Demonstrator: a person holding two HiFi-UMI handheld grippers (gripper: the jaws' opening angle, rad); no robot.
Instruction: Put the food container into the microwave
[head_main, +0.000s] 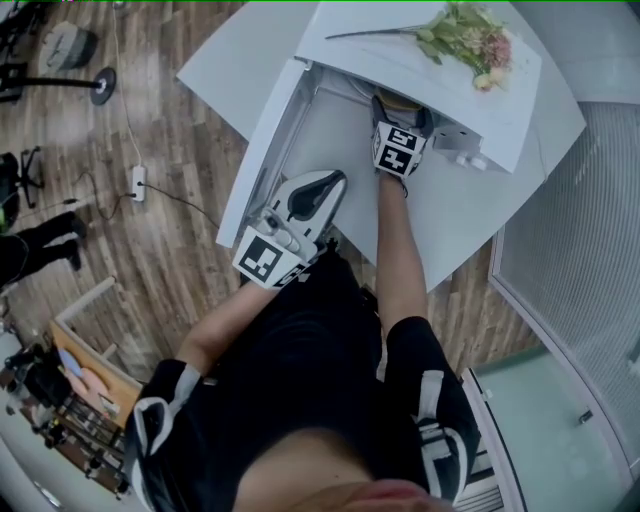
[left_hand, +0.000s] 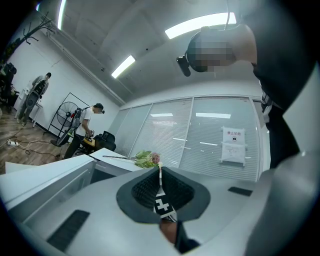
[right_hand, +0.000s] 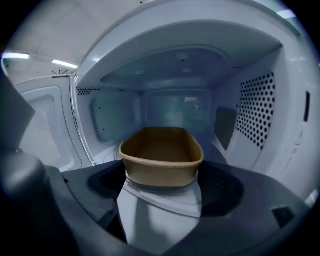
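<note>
1. Your right hand-held gripper (right_hand: 161, 176) is clenched on the near end of the food container (right_hand: 161, 152), one jaw on each side of it. The container is a brown, open, oblong tub, and it is inside the microwave (right_hand: 260, 110) cavity.
2. Your left hand-held gripper (left_hand: 160, 172) is clenched with nothing in it; only a thin slit shows between its jaws. In the head view it (head_main: 330, 185) hangs outside the microwave, at 7 o'clock from the right hand-held gripper (head_main: 397, 105).
3. In the right gripper view there is open room in the cavity beyond the container at 12 o'clock, toward the back wall. Gaps show on both sides: the perforated wall is at 3 o'clock, the left wall at 9 o'clock. No view shows whether the container rests on the cavity floor.
4. The microwave door (head_main: 265, 150) is swung open at 9 o'clock of the opening, near your left hand-held gripper.
5. The microwave sits on a white tabletop (head_main: 460, 210), whose front edge is close to your body.
6. Count: two hand-held grippers, one food container, one microwave, one bunch of flowers (head_main: 465, 35) lying on the microwave's top.
</note>
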